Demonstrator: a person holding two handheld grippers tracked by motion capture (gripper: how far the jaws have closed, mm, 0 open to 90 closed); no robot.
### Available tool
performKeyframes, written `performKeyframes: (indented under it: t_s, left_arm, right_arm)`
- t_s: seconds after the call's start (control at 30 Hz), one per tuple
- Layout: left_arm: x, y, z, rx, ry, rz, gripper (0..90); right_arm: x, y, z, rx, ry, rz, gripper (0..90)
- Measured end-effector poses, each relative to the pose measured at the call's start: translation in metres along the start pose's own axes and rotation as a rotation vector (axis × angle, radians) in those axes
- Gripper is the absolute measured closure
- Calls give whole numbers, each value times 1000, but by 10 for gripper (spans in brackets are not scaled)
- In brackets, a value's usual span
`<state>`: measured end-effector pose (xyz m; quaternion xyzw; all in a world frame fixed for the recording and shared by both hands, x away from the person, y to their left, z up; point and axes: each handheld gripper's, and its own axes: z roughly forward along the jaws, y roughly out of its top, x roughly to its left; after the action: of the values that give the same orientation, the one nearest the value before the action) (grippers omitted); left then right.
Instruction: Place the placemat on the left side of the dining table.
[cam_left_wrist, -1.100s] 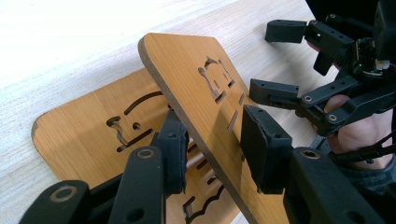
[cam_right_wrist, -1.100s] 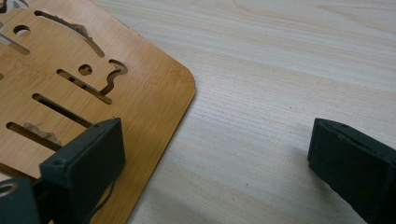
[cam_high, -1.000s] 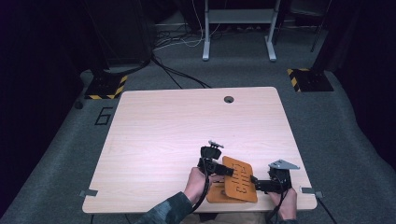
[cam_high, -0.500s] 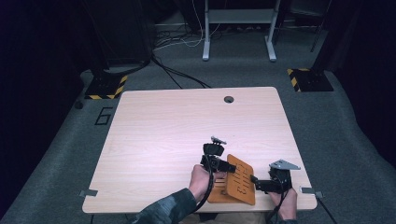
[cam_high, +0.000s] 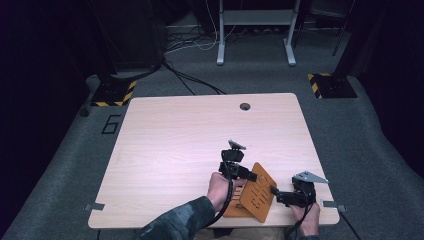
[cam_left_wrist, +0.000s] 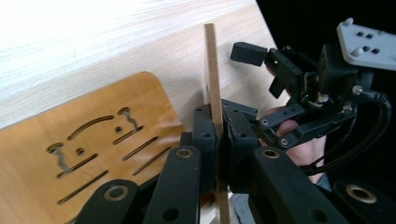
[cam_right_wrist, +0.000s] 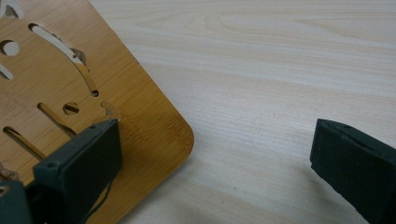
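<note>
Bare table (cam_high: 175, 140) beyond; left tongs (cam_left_wrist: 218, 135) just closed pinching raised panel (cam_high: 257, 192) edge; right tongs (cam_right_wrist: 215, 163) spread.

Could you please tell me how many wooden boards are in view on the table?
2: a flat board lying at the near edge, and an upright board pinched in the left gripper beside it.

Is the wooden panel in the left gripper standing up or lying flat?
Tilted up: the left gripper has just closed its jaws on the raised panel, seen edge-on, above the flat slotted board.
</note>
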<state>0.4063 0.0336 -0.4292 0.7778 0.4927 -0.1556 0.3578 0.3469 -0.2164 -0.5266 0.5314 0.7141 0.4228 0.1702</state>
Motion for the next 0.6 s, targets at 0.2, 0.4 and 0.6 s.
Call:
performKeyframes:
  t_s: [0.2, 0.4, 0.6]
  left_arm:
    - [-3, 2, -1, 5, -6, 4, 866]
    - [-4, 6, -7, -6, -9, 13, 866]
    - [0, 12, -19, -38, -12, 12, 866]
  right_arm:
    - [-2, 0, -2, -18, 4, 19, 6]
    - [-10, -1, -7, -50, 14, 53, 4]
    - [-11, -1, -5, -25, -6, 43, 3]
